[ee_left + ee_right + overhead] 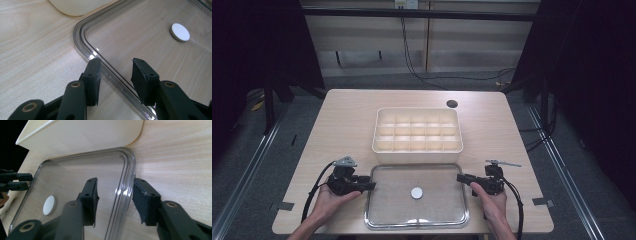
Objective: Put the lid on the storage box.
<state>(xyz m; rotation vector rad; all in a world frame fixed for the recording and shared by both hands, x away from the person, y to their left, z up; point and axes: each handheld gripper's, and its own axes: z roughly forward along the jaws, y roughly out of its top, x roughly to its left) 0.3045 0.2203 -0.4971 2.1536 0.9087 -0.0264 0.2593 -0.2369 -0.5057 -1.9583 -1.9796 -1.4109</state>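
The left tool (115,67) is straddling the left rim of the clear lid (105,70), its jaws standing apart, one outside the rim and one inside, neither seeming to press on it. The right tool (115,188) is straddling the right rim likewise, jaws apart; whether the outer pad is touching the edge is hard to tell. The lid is lying flat on the tabletop (342,115), just in front of the cream box (417,147). A white disc (416,192) is sitting at the lid's middle.
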